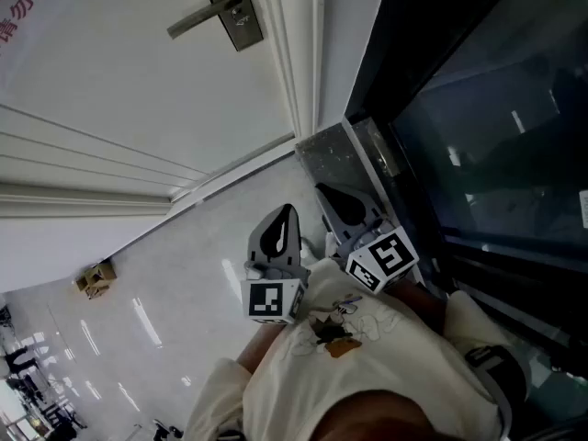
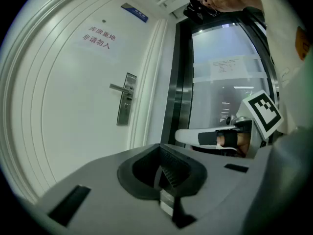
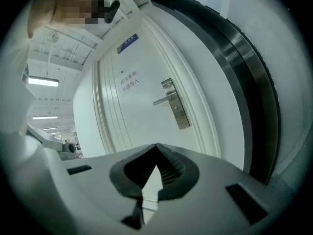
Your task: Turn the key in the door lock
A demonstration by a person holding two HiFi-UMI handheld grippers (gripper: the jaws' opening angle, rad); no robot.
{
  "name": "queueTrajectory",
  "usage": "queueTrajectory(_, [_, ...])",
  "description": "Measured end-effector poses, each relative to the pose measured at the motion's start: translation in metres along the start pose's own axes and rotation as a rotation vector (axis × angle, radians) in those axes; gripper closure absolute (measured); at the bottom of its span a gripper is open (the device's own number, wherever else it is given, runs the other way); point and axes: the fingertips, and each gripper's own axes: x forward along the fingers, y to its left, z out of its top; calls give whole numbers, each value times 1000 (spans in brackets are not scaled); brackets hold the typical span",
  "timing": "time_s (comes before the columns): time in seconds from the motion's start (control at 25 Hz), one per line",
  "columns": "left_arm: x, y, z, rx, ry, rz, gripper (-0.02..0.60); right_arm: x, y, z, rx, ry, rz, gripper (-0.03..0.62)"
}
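The white door [image 1: 119,81] carries a steel lock plate [image 1: 230,7] with a lever handle [image 1: 195,18] at the top of the head view. The same plate shows as lock plate [image 2: 126,105] in the left gripper view and lock plate [image 3: 175,104] in the right gripper view. I make out no key on it. My left gripper [image 1: 287,213] and right gripper [image 1: 323,193] hang side by side close to the person's chest, well short of the door. The left gripper [image 2: 159,147] is shut and empty, and so is the right gripper [image 3: 156,146].
A white door frame [image 1: 303,53] runs right of the door, then a dark metal post [image 1: 386,53] and a glass panel [image 1: 496,127]. A paper sign [image 2: 99,37] is stuck high on the door. A small cardboard box [image 1: 96,279] lies on the glossy floor [image 1: 184,274].
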Motion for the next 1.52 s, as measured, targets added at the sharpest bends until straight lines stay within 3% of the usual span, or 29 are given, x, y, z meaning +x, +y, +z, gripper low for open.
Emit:
queueTrajectory(0.16, [0, -15, 1, -3, -8, -9, 575, -6, -8, 2, 26, -9, -1, 588])
queueTrajectory(0.4, [2, -20, 2, -14, -11, 38, 575, -10, -12, 4, 11, -14, 33, 588])
queueTrajectory(0.56, [6, -15, -4, -33, -2, 67, 575, 1, -18, 4, 81, -13, 82, 588])
queueTrajectory(0.68, [13, -3, -4, -47, 10, 78, 575, 13, -19, 11, 30, -14, 108, 588])
queueTrajectory(0.92, [49, 41, 10, -59, -2, 39, 575, 69, -27, 28, -101, -26, 73, 586])
queueTrajectory(1.12, [72, 96, 31, -34, 1, 2, 575, 136, -29, 51, -283, -60, -3, 585])
queueTrajectory(1.24, [78, 127, 44, -11, -19, -15, 575, 170, -38, 65, -244, -85, -34, 530])
queueTrajectory(1.4, [95, 157, 50, -23, -6, -26, 575, 207, -64, 93, -14, -170, -64, 500])
queueTrajectory(1.44, [99, 159, 51, -25, -1, -31, 575, 213, -69, 99, -17, -179, -81, 500])
queueTrajectory(1.52, [106, 159, 57, -7, 1, -46, 575, 225, -74, 113, -140, -179, -130, 472])
